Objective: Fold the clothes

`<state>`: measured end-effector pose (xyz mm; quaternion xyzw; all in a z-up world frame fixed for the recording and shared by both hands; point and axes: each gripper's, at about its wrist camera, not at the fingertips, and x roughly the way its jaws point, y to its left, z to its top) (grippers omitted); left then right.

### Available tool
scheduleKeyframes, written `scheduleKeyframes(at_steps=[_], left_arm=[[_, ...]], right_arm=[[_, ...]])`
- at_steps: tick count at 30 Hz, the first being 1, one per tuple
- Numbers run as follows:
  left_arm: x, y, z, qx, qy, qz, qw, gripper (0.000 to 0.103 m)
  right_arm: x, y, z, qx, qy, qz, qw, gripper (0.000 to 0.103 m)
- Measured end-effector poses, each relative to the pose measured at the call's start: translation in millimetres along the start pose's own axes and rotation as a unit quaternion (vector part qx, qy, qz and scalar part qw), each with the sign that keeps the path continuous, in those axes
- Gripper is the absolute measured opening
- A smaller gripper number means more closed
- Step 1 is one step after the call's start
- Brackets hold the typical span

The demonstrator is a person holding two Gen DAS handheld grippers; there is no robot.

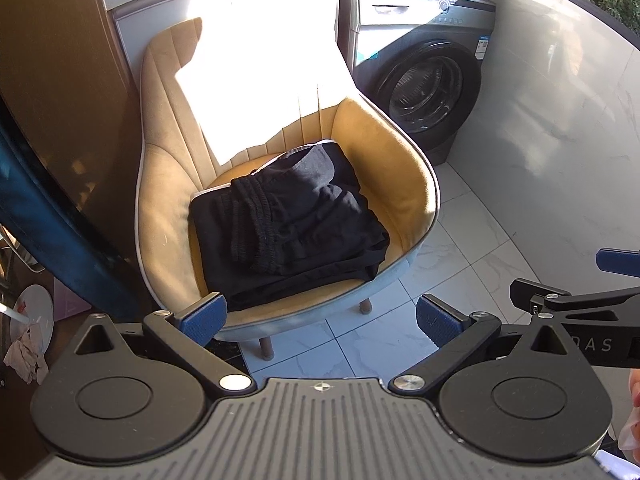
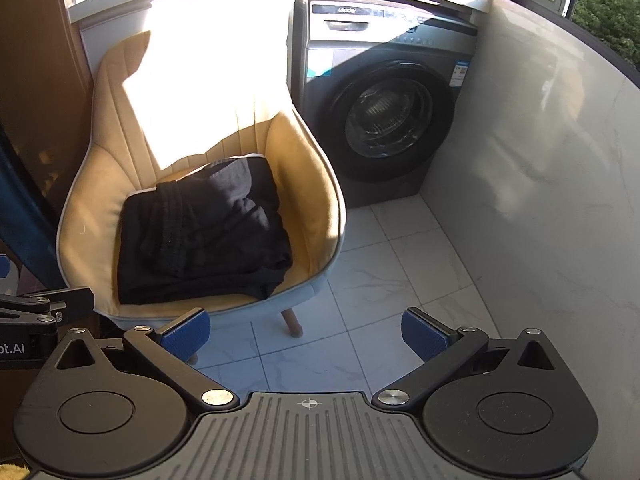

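Both units are hanging released and empty: the left hand-held gripper [image 1: 318,318] and the right hand-held gripper [image 2: 306,334] are hovering off the front edge of the armchair [image 1: 400,152]. Black clothes [image 1: 288,224] are lying stacked on its seat, seemingly folded already; little looks left to do. A washing machine [image 2: 384,96] is standing behind, door closed.

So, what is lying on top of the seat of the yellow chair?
A pile of folded black clothes lies on the yellow chair, with a ribbed waistband uppermost. A thin white edge shows beneath it at the back. How many garments the pile holds is hidden.
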<state>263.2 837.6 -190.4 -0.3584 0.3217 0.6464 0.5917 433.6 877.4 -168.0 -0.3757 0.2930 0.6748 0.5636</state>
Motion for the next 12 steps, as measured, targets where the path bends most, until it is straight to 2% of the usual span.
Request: scheduleKeyframes(at_steps=[7, 12], left_arm=[[-1.4, -0.3, 0.7, 0.003, -0.003, 0.002, 1.0, 0.103], [-2.1, -1.6, -0.5, 0.001, -0.003, 0.002, 1.0, 0.103]], right_arm=[[-1.7, -1.6, -0.9, -0.004, -0.006, 0.002, 1.0, 0.102], [-8.3, 0.9, -4.3, -0.018, -0.027, -0.003, 0.999, 0.102]])
